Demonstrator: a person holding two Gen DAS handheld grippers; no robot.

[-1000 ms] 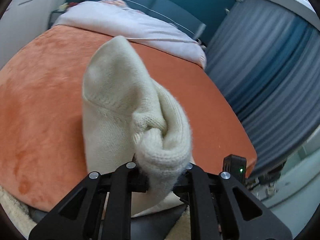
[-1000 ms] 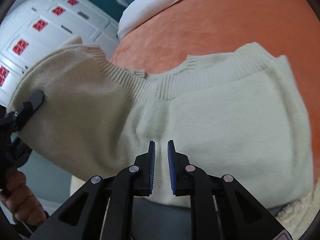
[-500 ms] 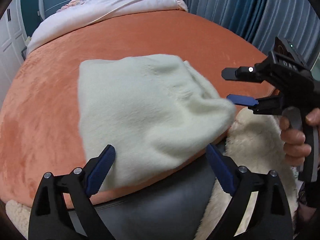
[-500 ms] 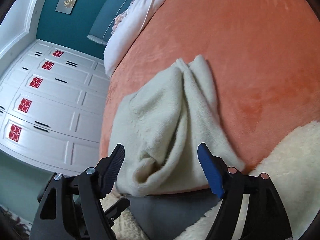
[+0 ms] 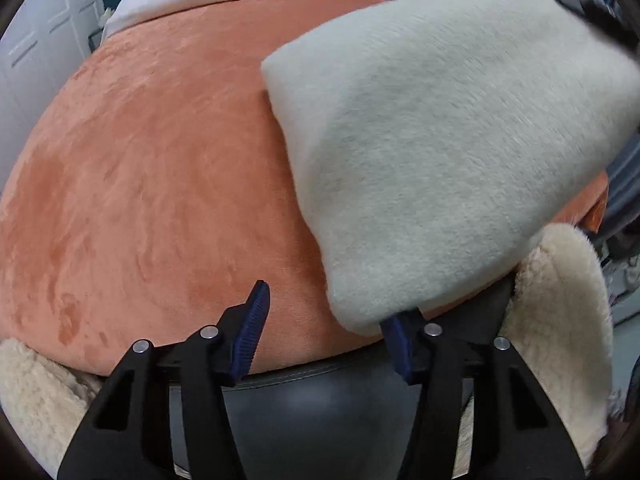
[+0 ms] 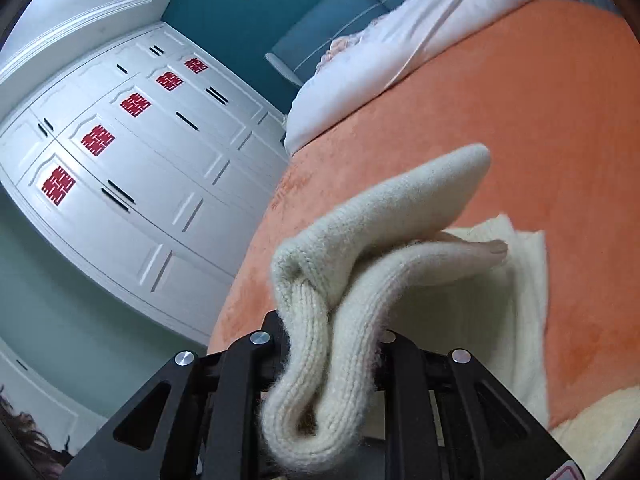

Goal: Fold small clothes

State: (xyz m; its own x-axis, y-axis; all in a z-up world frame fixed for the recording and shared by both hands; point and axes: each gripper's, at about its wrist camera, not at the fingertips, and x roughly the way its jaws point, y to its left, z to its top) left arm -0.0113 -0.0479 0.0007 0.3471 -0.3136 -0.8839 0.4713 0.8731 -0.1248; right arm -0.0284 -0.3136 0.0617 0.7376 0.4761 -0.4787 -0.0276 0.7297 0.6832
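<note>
A small cream knit sweater is lifted over the orange bed cover. In the left wrist view it hangs up and to the right, its lower corner draped over the right fingertip. My left gripper is open with blue pads and grips nothing. My right gripper is shut on a bunched ribbed edge of the sweater, which folds over toward the bed. The rest of the sweater lies on the cover beyond it.
A cream fleece blanket lies along the bed's near edge over a dark footboard. A white duvet lies at the bed's far end. White wardrobe doors stand to the left.
My right gripper went from open to shut on the sweater's edge and lifted it. My left gripper stays open and has narrowed; the sweater has risen to its right.
</note>
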